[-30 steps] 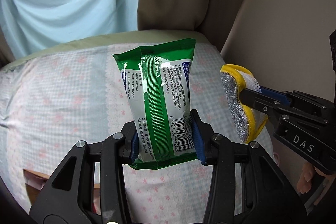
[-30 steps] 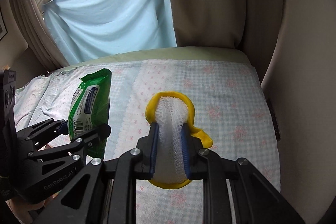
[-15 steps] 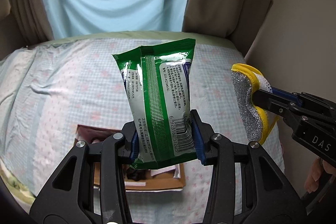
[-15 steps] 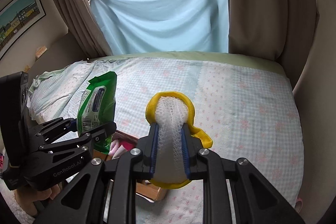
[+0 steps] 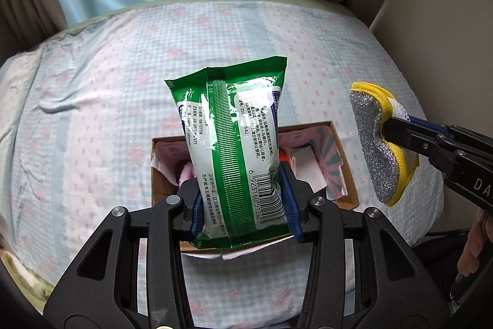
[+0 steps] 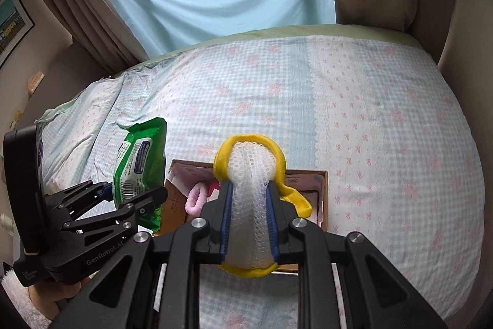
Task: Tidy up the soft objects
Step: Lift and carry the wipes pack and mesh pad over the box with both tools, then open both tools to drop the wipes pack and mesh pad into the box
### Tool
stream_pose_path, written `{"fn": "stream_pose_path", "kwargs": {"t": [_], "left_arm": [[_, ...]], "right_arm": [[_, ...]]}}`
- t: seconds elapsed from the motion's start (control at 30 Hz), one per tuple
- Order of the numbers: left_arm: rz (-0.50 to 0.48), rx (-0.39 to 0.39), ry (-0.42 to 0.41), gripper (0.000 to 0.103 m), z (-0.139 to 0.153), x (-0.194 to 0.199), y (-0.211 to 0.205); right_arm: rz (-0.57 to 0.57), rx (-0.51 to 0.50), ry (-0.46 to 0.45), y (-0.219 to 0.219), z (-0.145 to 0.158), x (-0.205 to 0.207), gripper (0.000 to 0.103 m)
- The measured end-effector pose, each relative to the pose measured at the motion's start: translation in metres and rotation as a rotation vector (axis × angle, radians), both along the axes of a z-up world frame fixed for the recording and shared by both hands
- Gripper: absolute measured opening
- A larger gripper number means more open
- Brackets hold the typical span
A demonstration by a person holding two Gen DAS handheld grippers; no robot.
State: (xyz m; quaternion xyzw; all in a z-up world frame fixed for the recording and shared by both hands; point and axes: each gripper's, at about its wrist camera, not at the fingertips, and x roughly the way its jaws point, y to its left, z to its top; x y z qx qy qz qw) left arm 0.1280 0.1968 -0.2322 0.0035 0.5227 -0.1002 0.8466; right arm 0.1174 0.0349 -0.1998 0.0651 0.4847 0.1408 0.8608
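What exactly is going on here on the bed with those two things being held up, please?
A person is tidying soft items into a cardboard box on the bed. The left hand-held gripper is clamped on a green pack of wipes, and the right hand-held gripper grips a yellow-edged scrubbing sponge. Both hang above the open box, which already holds a pink item.

The glossy plastic wipes pack is green with a white printed panel, black text and a black barcode. The flat scouring sponge is yellow-edged, glittery silver on one face and white mesh on the other. The quilted bedspread shows pale blue-and-white check with pink floral motifs. The open cardboard box is brown.
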Motion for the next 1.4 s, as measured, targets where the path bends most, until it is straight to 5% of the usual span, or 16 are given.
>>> {"fn": "stream_pose_path", "kwargs": {"t": [0.43, 0.67, 0.73, 0.77, 0.8, 0.9, 1.03, 1.4], "left_arm": [[-0.161, 0.010, 0.183, 0.038, -0.111, 0.022, -0.008], [-0.225, 0.026, 0.204, 0.039, -0.134, 0.031, -0.019], [-0.226, 0.037, 0.209, 0.052, -0.137, 0.035, -0.019], [-0.226, 0.041, 0.212, 0.085, -0.138, 0.036, -0.019], [-0.229, 0.040, 0.211, 0.101, -0.139, 0.036, -0.019], [-0.238, 0.030, 0.199, 0.103, -0.139, 0.033, -0.016], [-0.223, 0.056, 0.214, 0.103, -0.144, 0.030, -0.013], [-0.125, 0.054, 0.193, 0.103, -0.120, 0.018, -0.009]], "right_arm": [[-0.124, -0.033, 0.212, 0.023, -0.107, 0.022, 0.019], [-0.184, -0.032, 0.266, 0.012, -0.137, 0.034, 0.021], [-0.195, -0.040, 0.279, 0.011, -0.143, 0.038, 0.034], [-0.202, -0.042, 0.282, 0.010, -0.145, 0.039, 0.042], [-0.207, -0.041, 0.280, 0.009, -0.147, 0.040, 0.057], [-0.208, -0.039, 0.277, 0.007, -0.151, 0.044, 0.083], [-0.218, -0.054, 0.287, 0.003, -0.154, 0.043, 0.096], [-0.172, -0.041, 0.287, 0.000, -0.148, 0.033, 0.096]]}}
